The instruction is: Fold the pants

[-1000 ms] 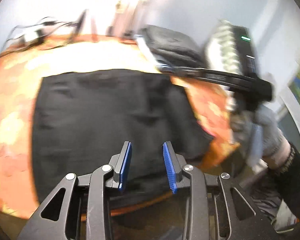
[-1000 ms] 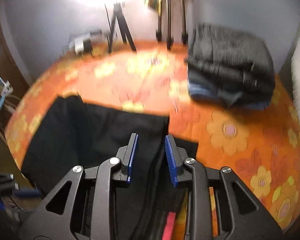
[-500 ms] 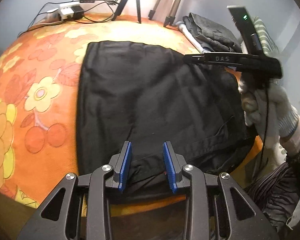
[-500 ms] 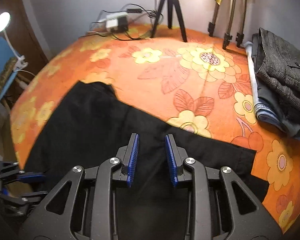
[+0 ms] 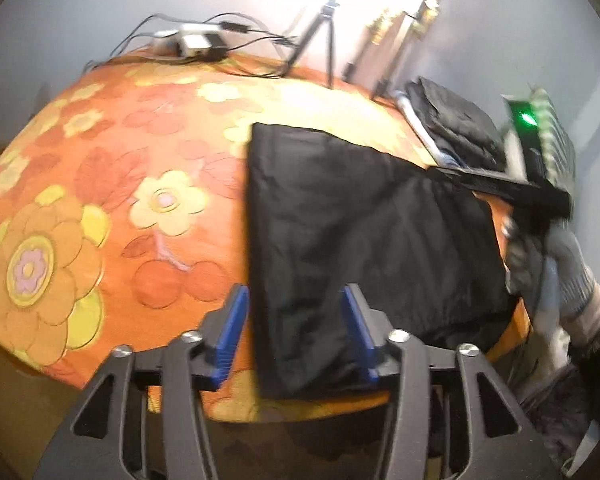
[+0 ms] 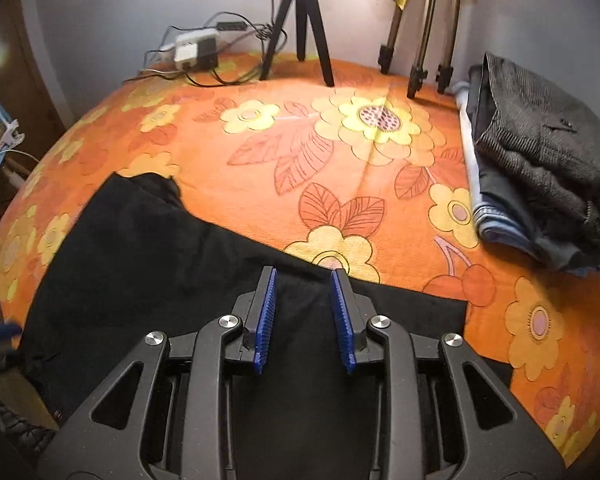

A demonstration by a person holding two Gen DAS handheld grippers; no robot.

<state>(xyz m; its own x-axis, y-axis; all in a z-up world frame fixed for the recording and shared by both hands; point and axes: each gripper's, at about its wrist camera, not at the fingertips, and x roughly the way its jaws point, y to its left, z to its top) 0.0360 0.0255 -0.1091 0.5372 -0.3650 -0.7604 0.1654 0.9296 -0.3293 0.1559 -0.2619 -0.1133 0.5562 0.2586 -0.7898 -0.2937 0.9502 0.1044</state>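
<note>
We could read no text, label, brand or number anywhere in either wrist view.

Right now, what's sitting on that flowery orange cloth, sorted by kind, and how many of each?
Black pants spread flat: 1
Stack of folded clothes: 1
Black tripod: 1
Silver stand: 1
Power strip with cables: 1
Total: 5

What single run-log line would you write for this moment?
task: fold pants | black pants: flat on floral cloth | left claw: opening, nothing gripped | right claw: open
</note>
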